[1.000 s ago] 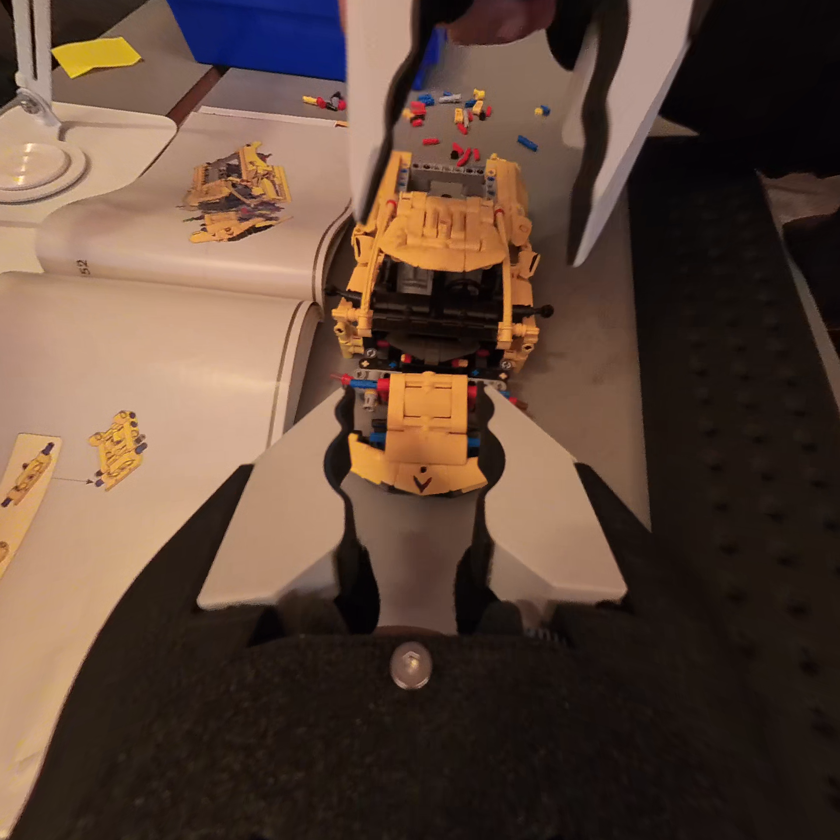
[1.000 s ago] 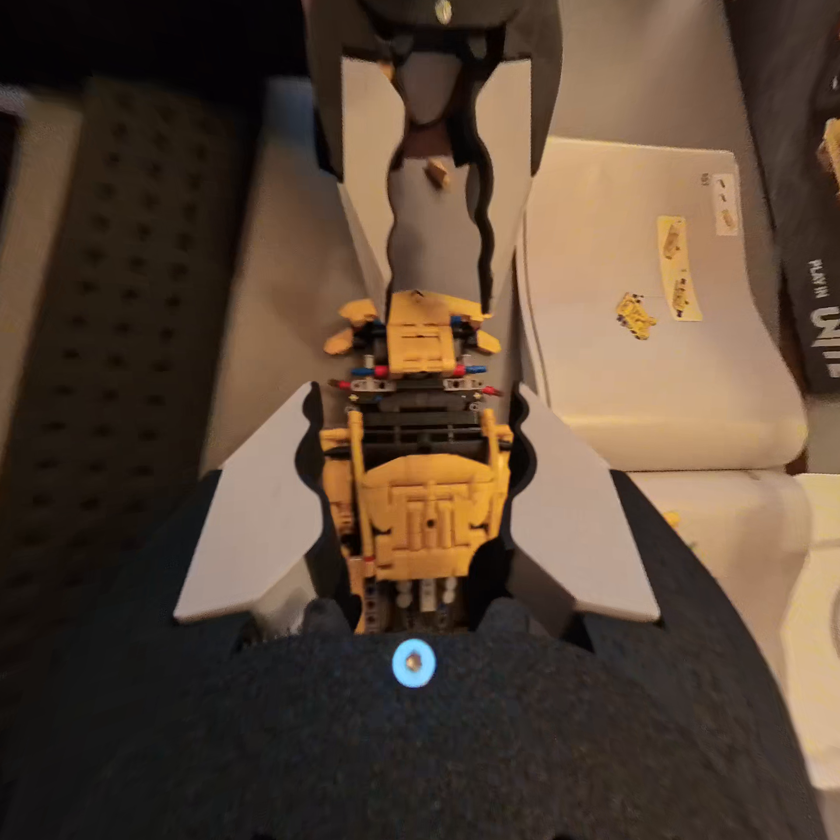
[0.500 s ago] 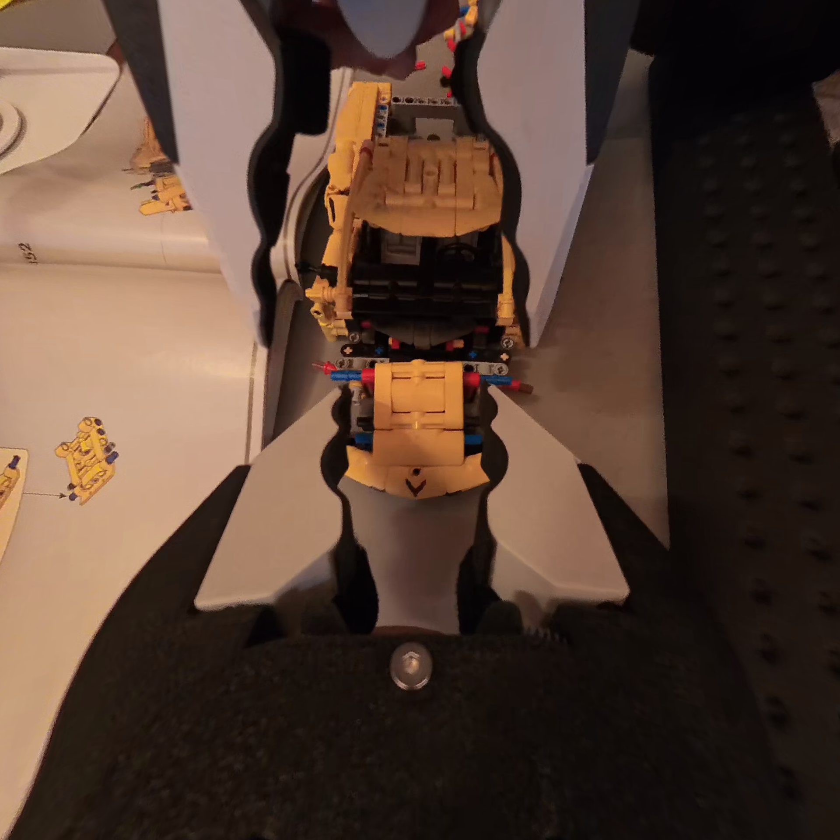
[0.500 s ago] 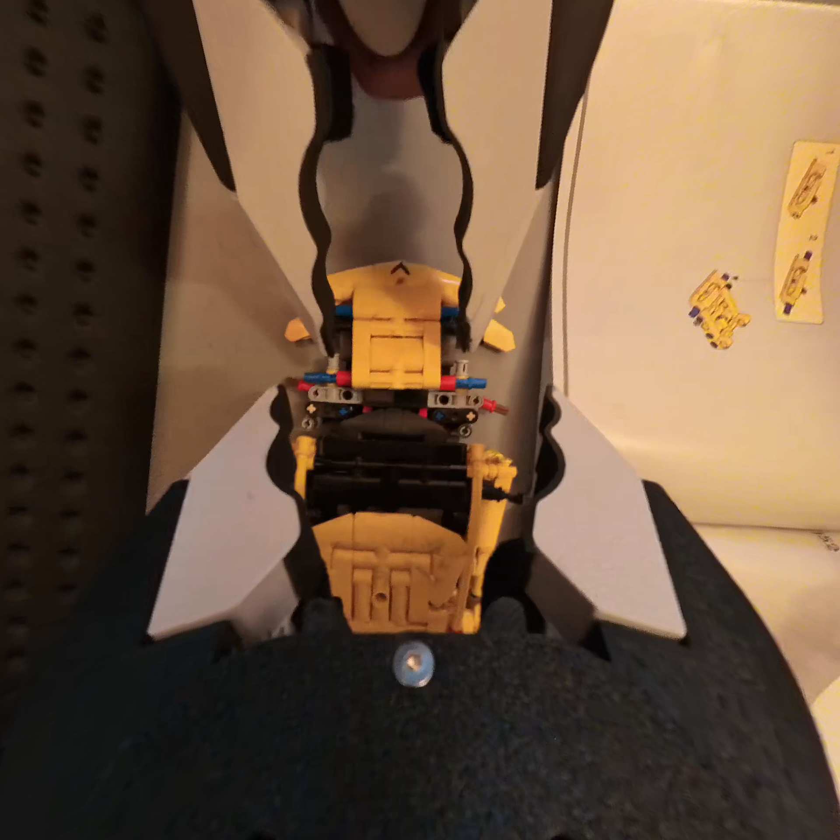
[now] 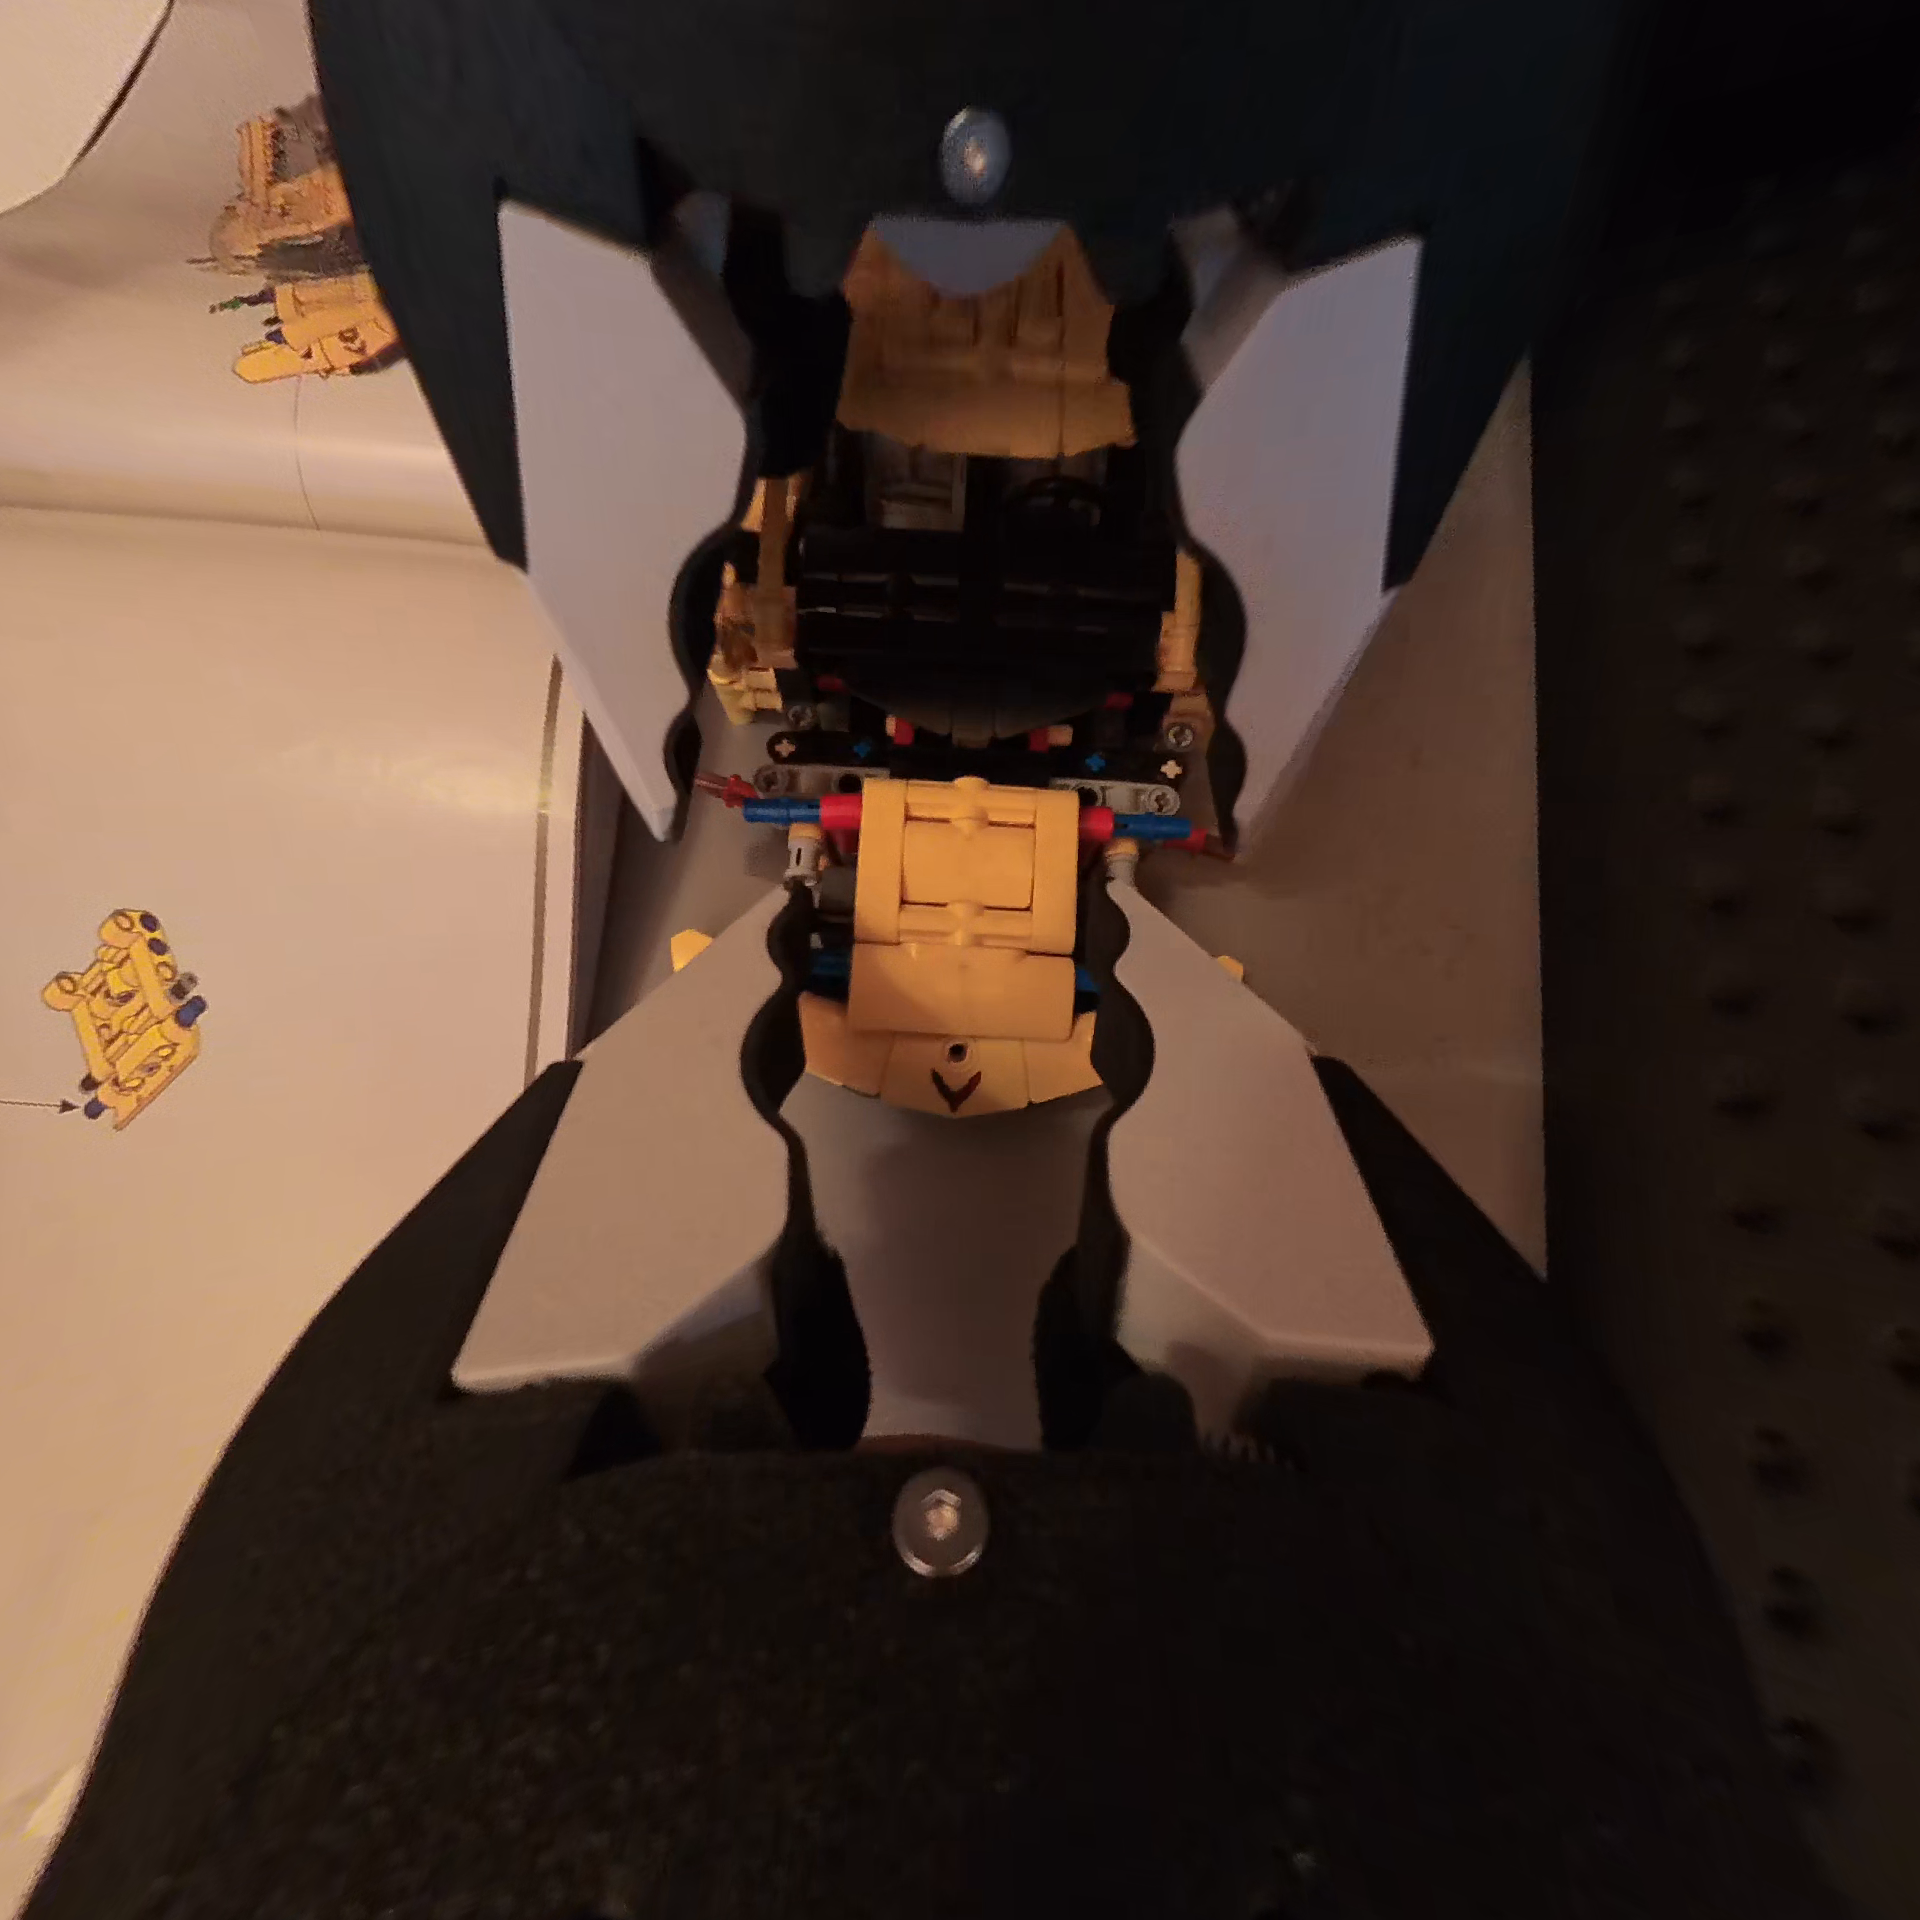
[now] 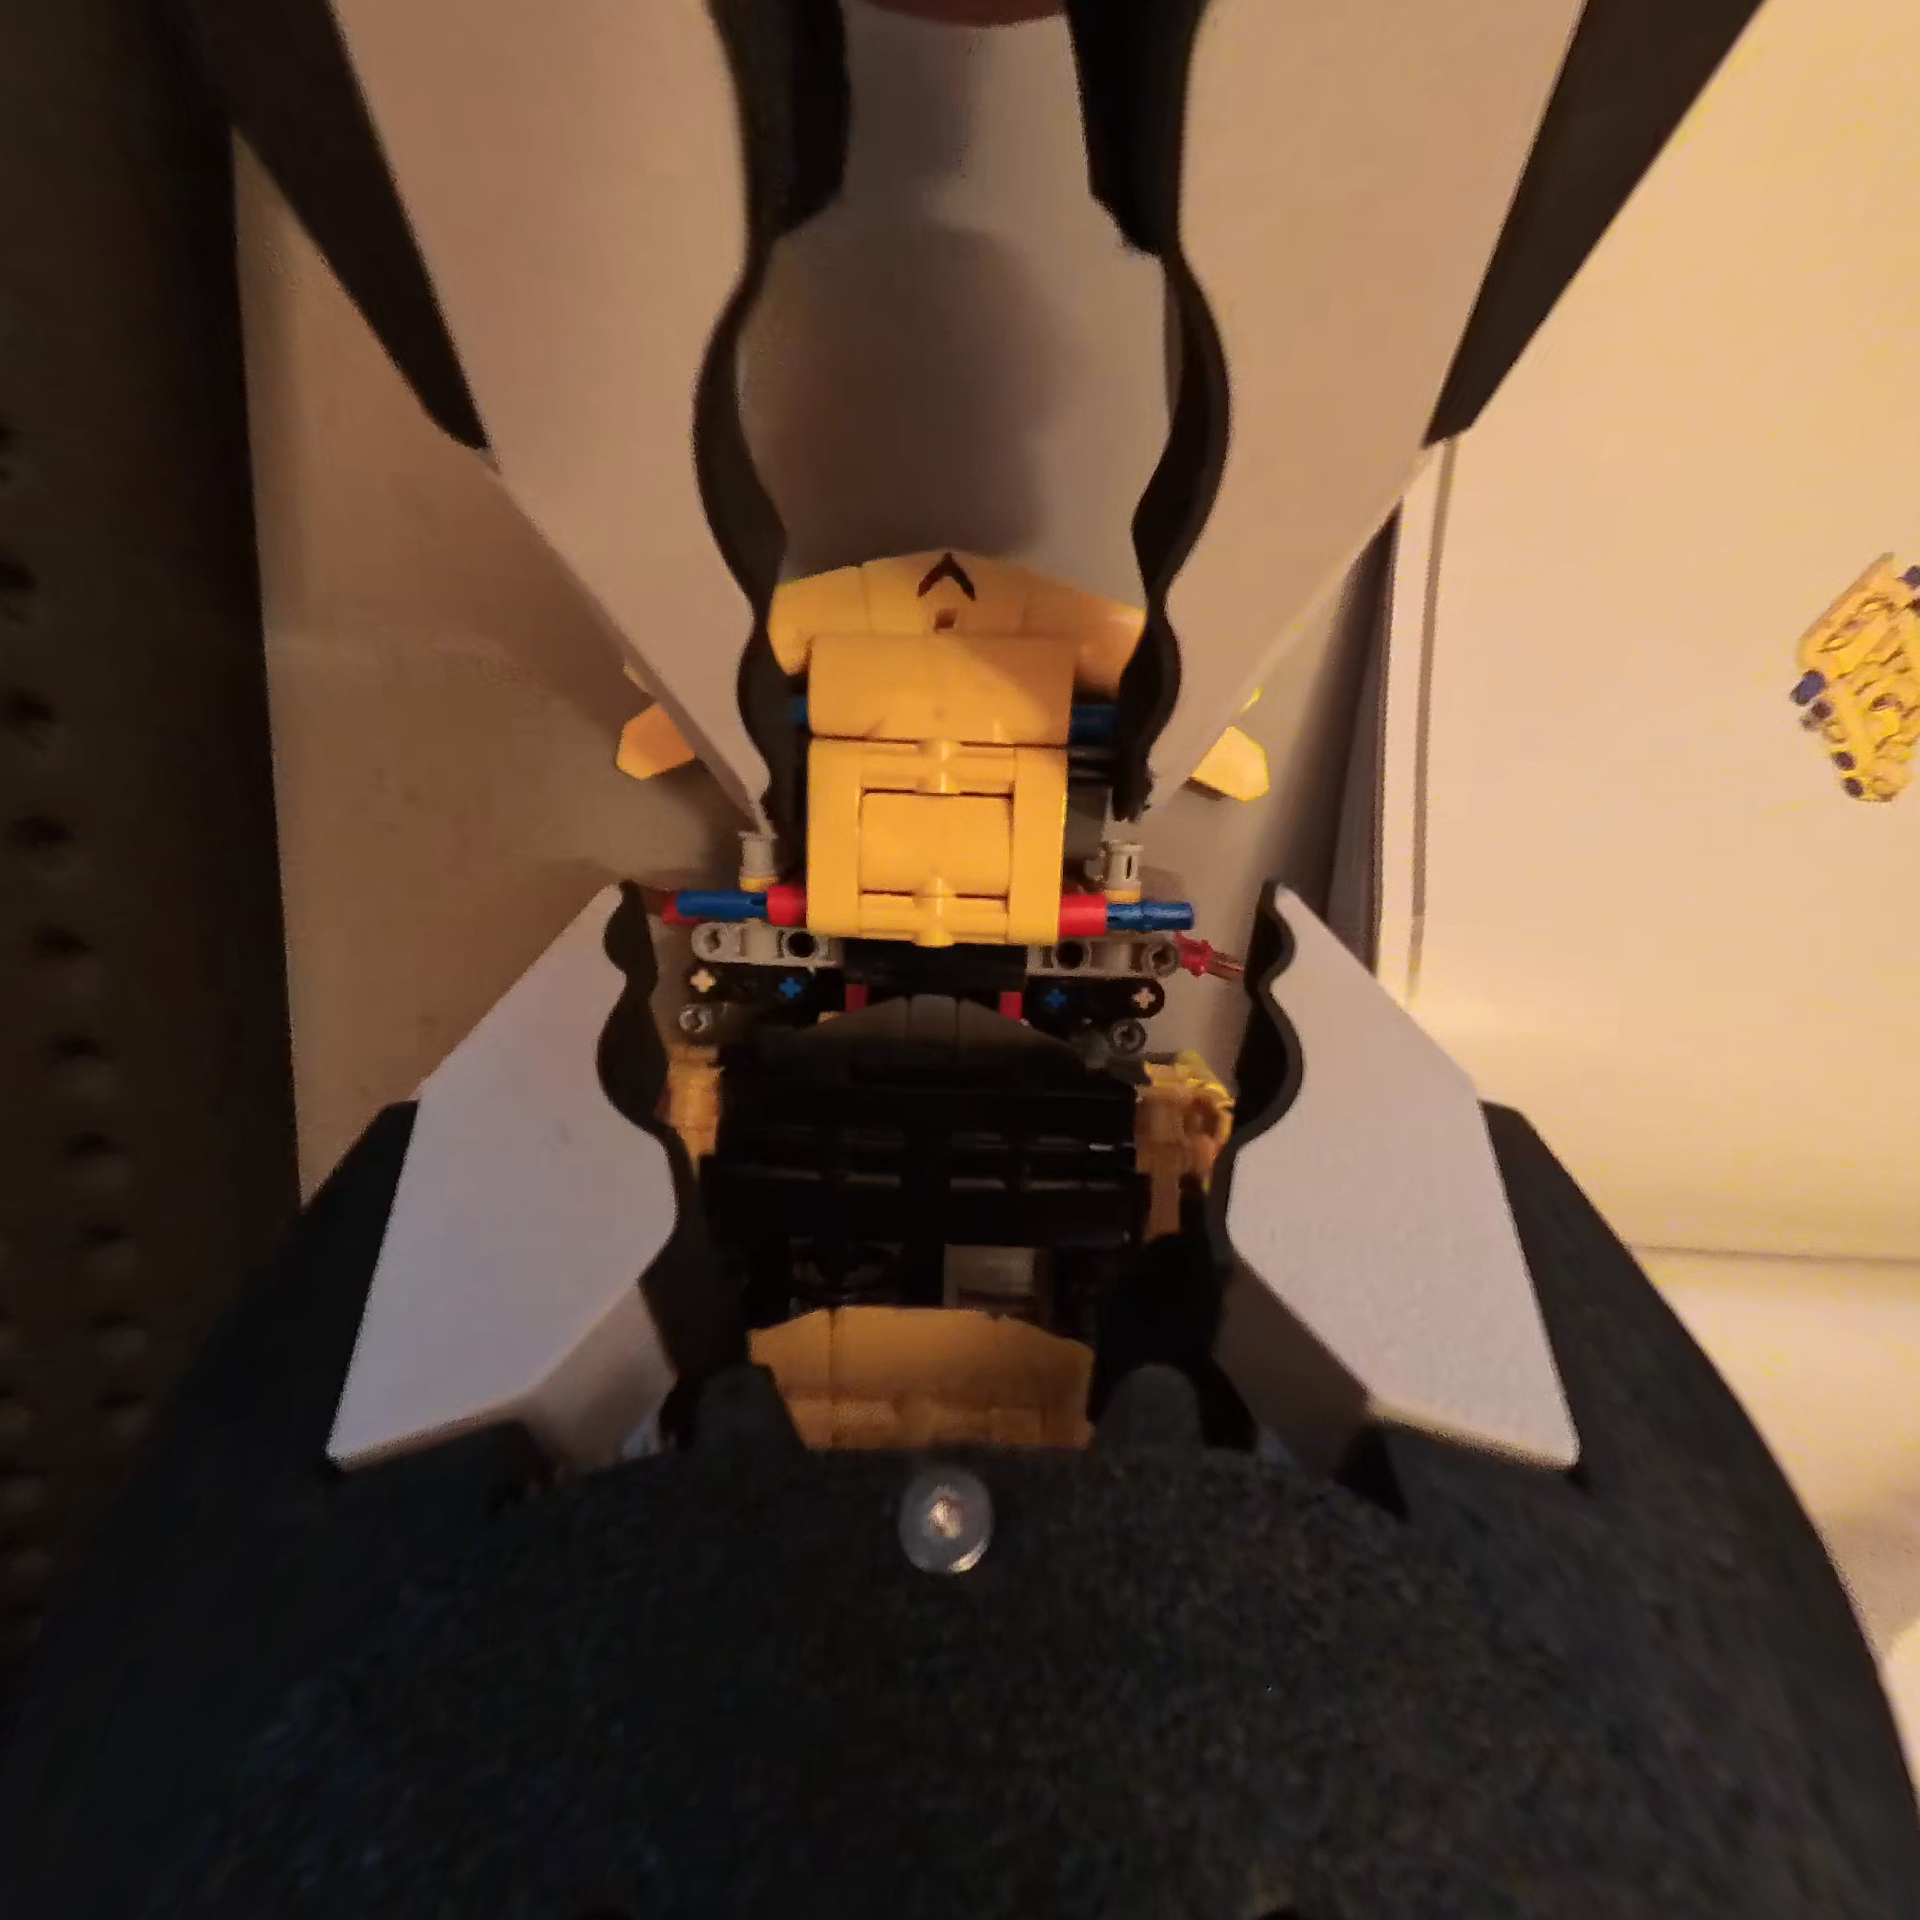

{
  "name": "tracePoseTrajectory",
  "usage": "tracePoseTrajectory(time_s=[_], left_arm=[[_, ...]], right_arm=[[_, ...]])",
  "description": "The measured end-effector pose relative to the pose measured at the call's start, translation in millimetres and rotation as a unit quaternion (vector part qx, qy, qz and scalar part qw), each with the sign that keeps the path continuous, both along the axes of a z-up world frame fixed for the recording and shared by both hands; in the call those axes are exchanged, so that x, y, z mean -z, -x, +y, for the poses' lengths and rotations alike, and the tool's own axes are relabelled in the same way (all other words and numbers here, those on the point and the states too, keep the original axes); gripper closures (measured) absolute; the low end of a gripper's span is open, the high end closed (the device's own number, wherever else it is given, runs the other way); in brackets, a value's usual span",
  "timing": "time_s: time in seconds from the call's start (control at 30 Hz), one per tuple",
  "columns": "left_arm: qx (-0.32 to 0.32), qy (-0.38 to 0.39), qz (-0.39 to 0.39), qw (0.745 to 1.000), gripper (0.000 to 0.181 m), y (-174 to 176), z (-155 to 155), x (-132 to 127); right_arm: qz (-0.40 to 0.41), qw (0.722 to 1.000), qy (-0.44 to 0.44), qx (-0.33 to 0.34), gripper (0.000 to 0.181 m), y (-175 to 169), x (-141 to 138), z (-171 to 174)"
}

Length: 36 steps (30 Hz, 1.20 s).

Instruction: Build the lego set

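Observation:
A yellow and black lego car (image 5: pixel 966 894) stands on the grey table, and also shows in the right wrist view (image 6: pixel 935 831). My left gripper (image 5: pixel 951 914) is shut on the car's yellow nose, its black pads pressed against both sides of the hood. It shows from the front in the right wrist view (image 6: pixel 951 821). My right gripper (image 6: pixel 948 925) is open and comes from the car's rear. Its fingers straddle the black cabin, close to the doors. It fills the top of the left wrist view (image 5: pixel 956 821). The car's rear end is hidden under it.
An open instruction booklet (image 5: pixel 260 779) lies right beside the car; it also shows in the right wrist view (image 6: pixel 1662 935). A dark studded mat (image 5: pixel 1766 935) borders the table on the car's other side, seen too in the right wrist view (image 6: pixel 114 935). Less than 4 cm separates the two grippers' tips.
My right gripper has moved forward over the car from behind, from above the rear to astride the cabin. My left gripper has kept its hold on the nose.

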<state>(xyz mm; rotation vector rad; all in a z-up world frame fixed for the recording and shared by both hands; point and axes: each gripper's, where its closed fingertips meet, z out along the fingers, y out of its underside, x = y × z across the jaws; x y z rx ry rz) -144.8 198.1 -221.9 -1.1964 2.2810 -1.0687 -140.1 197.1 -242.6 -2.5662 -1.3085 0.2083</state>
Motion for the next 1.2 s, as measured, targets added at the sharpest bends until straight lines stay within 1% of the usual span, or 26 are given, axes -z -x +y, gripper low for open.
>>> tracePoseTrajectory(time_s=[0.1, 0.23, 0.4, 0.6, 0.7, 1.07, 1.13, 1.2], left_arm=[[0.001, -0.005, -0.001, 1.000, 0.129, 0, 0, 0], [0.000, 0.001, 0.002, 1.000, 0.129, 0, 1, 0], [-0.001, 0.012, 0.004, 1.000, 0.129, 1, 1, 0], [-0.001, 0.019, 0.003, 1.000, 0.129, 1, 0, 0], [0.000, 0.017, 0.001, 1.000, 0.129, 1, 0, 0], [0.001, 0.025, 0.001, 1.000, 0.129, 1, 0, 0], [0.005, 0.037, 0.003, 0.999, 0.129, 2, -4, -1], [0.012, 0.033, 0.003, 0.999, 0.129, 3, -5, -1]], right_arm=[[0.016, 0.999, 0.032, 0.010, 0.070, 1, 5, -3], [0.030, 0.999, 0.028, 0.003, 0.081, 4, 0, -3], [0.056, 0.998, 0.026, 0.015, 0.088, 5, -5, 0], [0.057, 0.998, 0.016, 0.013, 0.089, 6, -6, 0], [0.058, 0.998, 0.004, 0.005, 0.089, 5, -11, -2], [0.062, 0.997, -0.013, 0.032, 0.094, 4, -12, 1], [0.051, 0.997, -0.015, 0.052, 0.114, -1, -12, 5], [0.054, 0.998, -0.021, 0.034, 0.114, 1, -12, 4]])
